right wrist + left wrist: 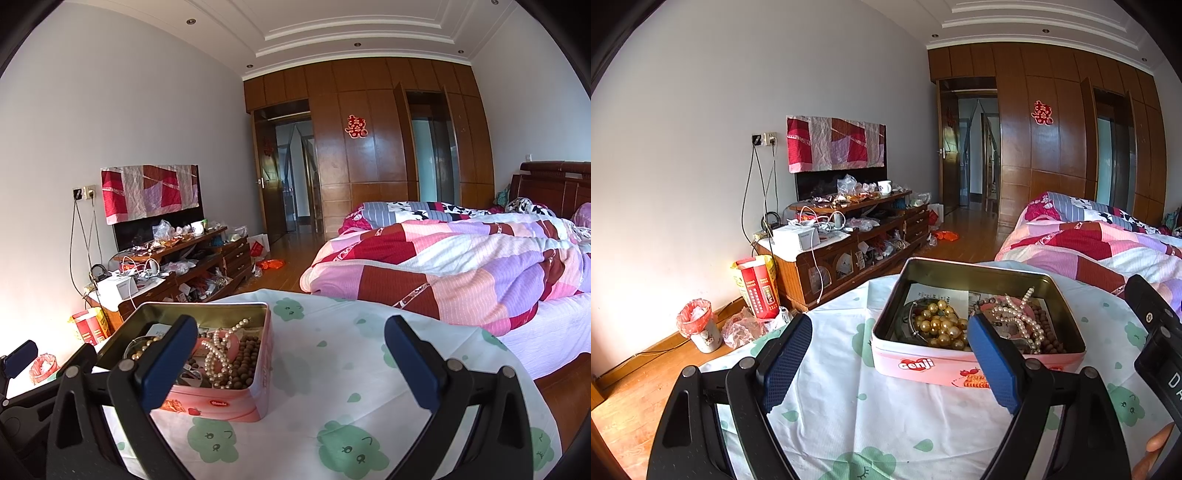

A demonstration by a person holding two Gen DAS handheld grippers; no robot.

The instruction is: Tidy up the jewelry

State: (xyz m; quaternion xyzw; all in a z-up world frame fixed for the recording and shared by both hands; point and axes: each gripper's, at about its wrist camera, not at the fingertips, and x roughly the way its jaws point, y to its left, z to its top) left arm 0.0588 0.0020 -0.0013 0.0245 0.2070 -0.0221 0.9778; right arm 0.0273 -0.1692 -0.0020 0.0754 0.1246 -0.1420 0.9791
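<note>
A pink open tin (916, 363) (255, 398) stands on a table covered with a white cloth with green prints (871, 417) (343, 387). It holds gold beads (938, 323), a white pearl strand (1023, 317) (218, 354) and brown wooden beads (1049, 332) (247, 354). My left gripper (886, 360) is open and empty, just in front of the tin's near wall. My right gripper (291, 362) is open and empty, its left finger in front of the tin, its right finger over bare cloth.
A bed with a pink patchwork quilt (461, 258) lies to the right. A cluttered wooden TV cabinet (849, 236) stands along the left wall, with a red box (759, 291) and a small bin (700, 325) on the floor. The right gripper's body (1160, 343) is at the right edge.
</note>
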